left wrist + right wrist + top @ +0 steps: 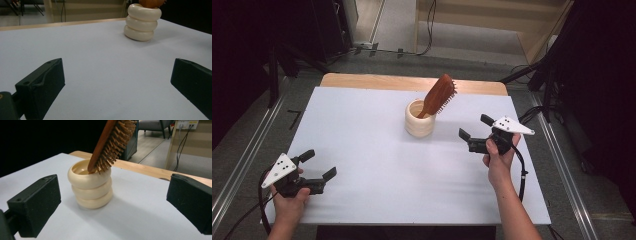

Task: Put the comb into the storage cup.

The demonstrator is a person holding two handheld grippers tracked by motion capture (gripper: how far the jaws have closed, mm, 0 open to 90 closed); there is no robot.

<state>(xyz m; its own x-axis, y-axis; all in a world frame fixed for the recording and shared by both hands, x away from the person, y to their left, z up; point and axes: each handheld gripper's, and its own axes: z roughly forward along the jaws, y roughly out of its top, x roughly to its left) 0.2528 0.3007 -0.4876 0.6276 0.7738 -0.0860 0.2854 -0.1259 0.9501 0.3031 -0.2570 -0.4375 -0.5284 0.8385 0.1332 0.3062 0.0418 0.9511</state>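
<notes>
A cream ribbed cup (pixel 420 118) stands upright near the table's far middle, with a brown wooden hairbrush (pixel 439 95) leaning in it, handle down and bristles facing right. The right gripper view has the cup (pixel 90 185) and brush (pixel 111 142) close ahead. My right gripper (pixel 476 127) hovers open a short way right of the cup, jaws wide, nothing between them. At the near left corner my left gripper (pixel 318 164) is open and empty over bare table, the cup (pixel 142 22) far off ahead of it.
The white tabletop (pixel 377 165) has a wooden strip (pixel 362 81) along its far edge. Metal rails (pixel 562 165) run along both sides of the table. Dark stands and cables sit on the floor beyond the far edge.
</notes>
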